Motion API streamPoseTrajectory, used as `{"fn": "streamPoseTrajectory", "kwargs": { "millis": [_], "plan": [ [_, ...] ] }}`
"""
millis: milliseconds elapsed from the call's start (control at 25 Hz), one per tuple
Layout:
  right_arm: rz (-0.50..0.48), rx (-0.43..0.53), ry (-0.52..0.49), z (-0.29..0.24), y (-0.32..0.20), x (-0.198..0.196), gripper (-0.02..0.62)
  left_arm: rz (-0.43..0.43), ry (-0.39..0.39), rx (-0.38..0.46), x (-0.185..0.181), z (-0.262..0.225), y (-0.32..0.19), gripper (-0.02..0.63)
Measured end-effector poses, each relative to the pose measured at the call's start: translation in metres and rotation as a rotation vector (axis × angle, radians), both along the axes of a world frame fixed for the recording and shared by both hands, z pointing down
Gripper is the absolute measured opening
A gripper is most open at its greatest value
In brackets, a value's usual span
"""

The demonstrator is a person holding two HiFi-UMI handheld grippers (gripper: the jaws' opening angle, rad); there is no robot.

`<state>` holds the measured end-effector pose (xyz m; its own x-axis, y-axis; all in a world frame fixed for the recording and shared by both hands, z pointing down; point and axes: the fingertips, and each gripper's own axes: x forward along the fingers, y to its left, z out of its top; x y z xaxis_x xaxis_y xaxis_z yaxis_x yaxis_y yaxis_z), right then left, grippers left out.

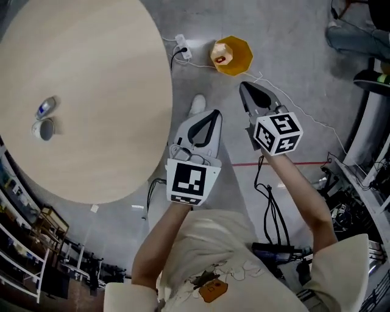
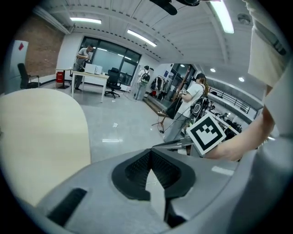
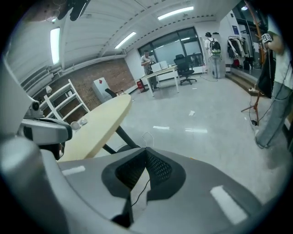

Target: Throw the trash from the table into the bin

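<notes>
Nearest to me, the left hand-held gripper (image 1: 214, 116) is closed, its black pads pressed tip to tip with nothing between them. The right hand-held gripper (image 1: 245, 89) is likewise closed and empty. Both hang over the bare grey concrete floor (image 1: 292, 61), off to the right of the round pale wooden surface (image 1: 91, 67), whose curved edge runs just left of the left one.

I have open floor between that edge and the bin, broken only by a white shoe (image 1: 197, 105) just beyond the left tip and a red line (image 1: 244, 163) on the floor near my forearms. The yellow eight-sided bin (image 1: 244, 53) stands on the floor just ahead of the right tip, near a white power strip (image 1: 181, 45).

Something red and white lies in the bin; I cannot make out what. The trash lies on the surface, well apart from both grippers, towards its left side. It is a small crumpled blue-and-silver piece (image 1: 46, 106) with a small white round cup (image 1: 44, 129) just beside it, both too small to identify further. The frame cuts off the surface at the top and left.

Farther off, the gripper views show a bright hall with ceiling strip lights (image 3: 176, 12), a brick wall (image 3: 91, 75), white shelving (image 3: 64, 98), a white desk (image 3: 160, 73) with office chairs, and a standing person (image 2: 192, 98).
</notes>
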<state>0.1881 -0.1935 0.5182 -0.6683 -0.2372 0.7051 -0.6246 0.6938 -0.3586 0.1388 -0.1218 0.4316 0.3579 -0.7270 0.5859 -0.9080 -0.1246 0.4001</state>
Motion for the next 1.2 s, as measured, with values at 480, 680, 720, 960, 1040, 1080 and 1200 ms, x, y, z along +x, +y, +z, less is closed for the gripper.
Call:
{"fn": "streamPoseTrajectory", "kwargs": {
  "millis": [480, 680, 720, 960, 1040, 1080, 1200],
  "plan": [
    [-0.342, 0.069, -0.142, -0.142, 0.128, -0.100, 0.006, -0.204, -0.023, 0.102, -0.078, -0.104, 0.091, 0.005],
    [-0.495, 0.115, -0.255, -0.183, 0.188, -0.143, 0.006, -0.304, -0.061, 0.121, -0.118, -0.114, 0.140, 0.003],
    [-0.537, 0.125, -0.270, -0.188, 0.200, -0.153, 0.006, -0.334, -0.075, 0.127, -0.130, -0.115, 0.151, 0.003],
    [-0.700, 0.172, -0.303, -0.208, 0.275, -0.225, 0.006, -0.488, -0.107, 0.184, -0.198, -0.131, 0.237, 0.005],
    [-0.714, 0.185, -0.305, -0.215, 0.299, -0.248, 0.006, -0.514, -0.119, 0.204, -0.218, -0.138, 0.267, 0.005],
    [-0.719, 0.192, -0.307, -0.218, 0.311, -0.259, 0.006, -0.517, -0.115, 0.213, -0.226, -0.140, 0.280, 0.005],
    [-0.729, 0.211, -0.307, -0.224, 0.343, -0.292, 0.006, -0.520, -0.089, 0.220, -0.254, -0.140, 0.317, 0.005]
  ]
}}
